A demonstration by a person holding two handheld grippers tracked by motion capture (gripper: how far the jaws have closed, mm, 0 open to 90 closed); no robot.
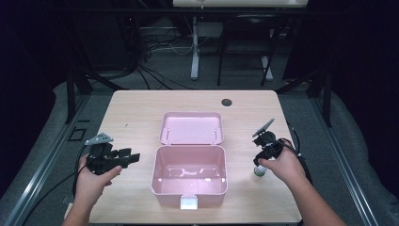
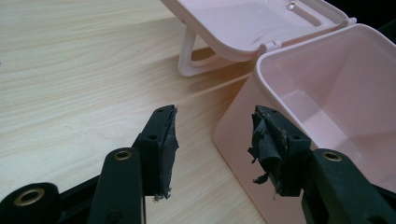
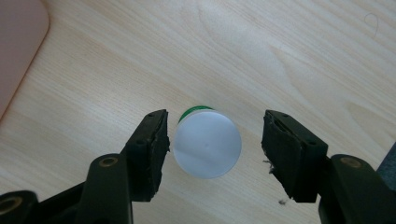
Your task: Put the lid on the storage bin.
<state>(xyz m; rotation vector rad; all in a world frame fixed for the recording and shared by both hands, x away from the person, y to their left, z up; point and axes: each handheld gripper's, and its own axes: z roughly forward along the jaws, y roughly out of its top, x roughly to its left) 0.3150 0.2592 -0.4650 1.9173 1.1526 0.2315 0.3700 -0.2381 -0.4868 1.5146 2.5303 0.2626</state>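
Right gripper point(image 3: 212, 154) hovering wide open around white-capped green bottle point(image 3: 207, 142) standing on counter point(image 1: 136, 108), not yet gripping; pink box point(image 1: 189, 176) waiting open, empty; left gripper point(image 2: 215, 144) idling open beside it.

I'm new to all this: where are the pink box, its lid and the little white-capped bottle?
pink box point(image 1: 164, 181): high view, left wall.
lid point(image 1: 190, 127): high view, inner face, lying open behind the box.
white-capped bottle point(image 3: 207, 143): right gripper view, middle of its cap.
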